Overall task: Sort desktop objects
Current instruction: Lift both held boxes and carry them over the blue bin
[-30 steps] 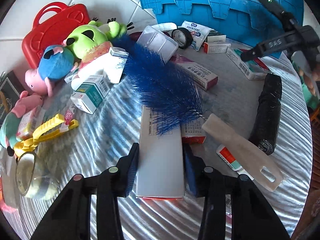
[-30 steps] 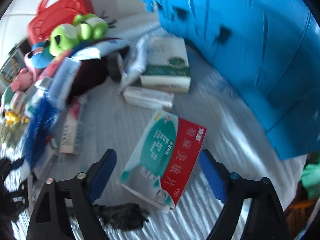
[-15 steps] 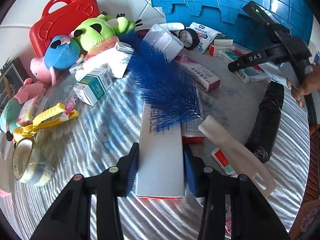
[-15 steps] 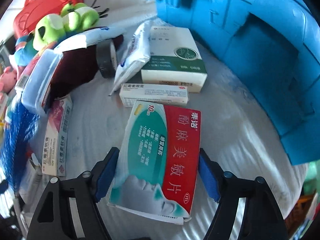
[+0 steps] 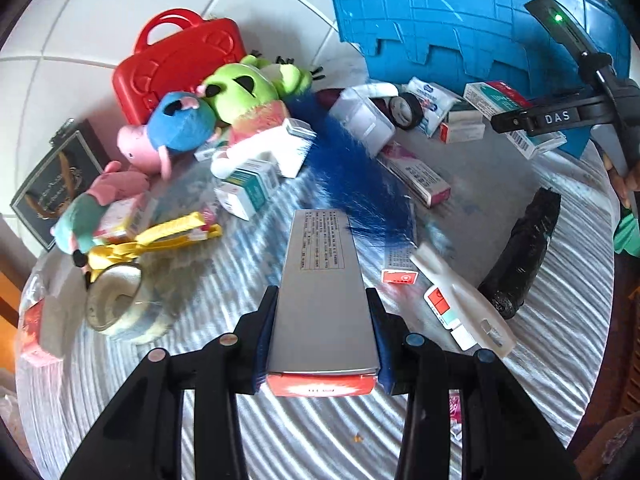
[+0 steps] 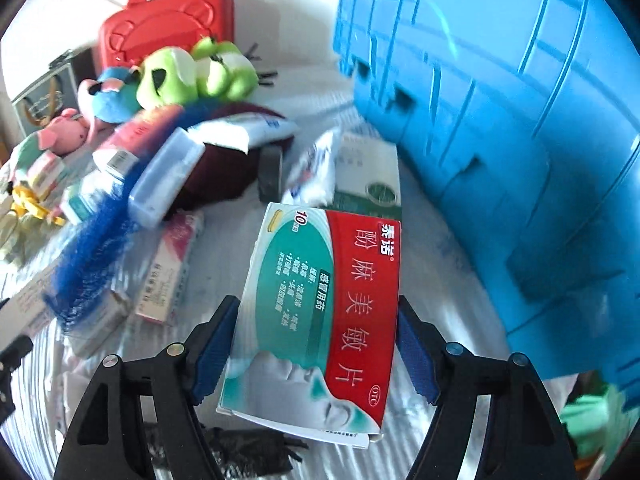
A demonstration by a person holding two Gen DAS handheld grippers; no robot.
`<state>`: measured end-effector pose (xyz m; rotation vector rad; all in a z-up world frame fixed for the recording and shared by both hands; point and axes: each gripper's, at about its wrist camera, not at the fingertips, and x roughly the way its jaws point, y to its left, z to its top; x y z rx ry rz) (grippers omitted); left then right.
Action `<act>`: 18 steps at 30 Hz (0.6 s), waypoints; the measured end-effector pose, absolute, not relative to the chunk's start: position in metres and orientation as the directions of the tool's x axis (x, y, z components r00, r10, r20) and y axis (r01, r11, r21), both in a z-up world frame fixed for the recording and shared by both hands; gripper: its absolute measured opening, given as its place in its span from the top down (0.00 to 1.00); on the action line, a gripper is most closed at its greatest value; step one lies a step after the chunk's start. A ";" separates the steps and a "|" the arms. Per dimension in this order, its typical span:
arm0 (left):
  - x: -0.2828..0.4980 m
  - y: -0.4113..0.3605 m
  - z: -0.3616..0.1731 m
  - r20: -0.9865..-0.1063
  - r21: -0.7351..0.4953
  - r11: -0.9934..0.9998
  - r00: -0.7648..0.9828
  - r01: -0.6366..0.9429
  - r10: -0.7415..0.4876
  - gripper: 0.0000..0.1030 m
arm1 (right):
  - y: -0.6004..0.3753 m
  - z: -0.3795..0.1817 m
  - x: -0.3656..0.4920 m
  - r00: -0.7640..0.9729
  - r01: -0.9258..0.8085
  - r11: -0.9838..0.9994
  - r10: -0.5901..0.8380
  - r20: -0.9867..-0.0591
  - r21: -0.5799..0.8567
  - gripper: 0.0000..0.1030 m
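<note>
My left gripper (image 5: 322, 344) is shut on a long grey box with a red end (image 5: 322, 292) and holds it lifted above the table. My right gripper (image 6: 316, 340) is shut on a red and green medicine box (image 6: 320, 312), raised off the table beside the blue crate (image 6: 500, 120). The right gripper with its box also shows in the left wrist view (image 5: 520, 120), in front of the crate (image 5: 460, 20).
A blue feather brush (image 5: 356, 184), plush toys (image 5: 240, 92), a red case (image 5: 176, 64), small medicine boxes (image 5: 248, 188), a tape roll (image 5: 116, 304), a yellow clip (image 5: 160, 236), a white shoehorn (image 5: 460, 300) and a black roll (image 5: 520, 252) lie on the round table.
My left gripper has lifted the grey box off the table, out from under the brush. My right gripper closed around the red and green box and raised it.
</note>
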<state>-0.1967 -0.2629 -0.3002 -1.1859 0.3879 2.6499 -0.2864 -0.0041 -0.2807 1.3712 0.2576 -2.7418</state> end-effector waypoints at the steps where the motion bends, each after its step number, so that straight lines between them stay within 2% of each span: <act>1: -0.195 -0.265 -0.295 -0.748 0.154 -0.946 -0.659 -0.287 0.078 0.61 | -0.003 -0.274 -0.284 -0.607 0.138 -0.985 0.002 -0.795 -0.108 0.27; 12: -0.191 -0.262 -0.245 -0.687 0.192 -0.949 -0.725 -0.251 0.053 0.61 | -0.020 -0.222 -0.271 -0.684 0.181 -0.980 -0.069 -0.726 -0.078 0.27; 18: -0.201 -0.240 -0.198 -0.603 0.212 -0.946 -0.794 -0.247 0.072 0.61 | -0.021 -0.184 -0.260 -0.738 0.199 -0.978 -0.107 -0.666 -0.064 0.27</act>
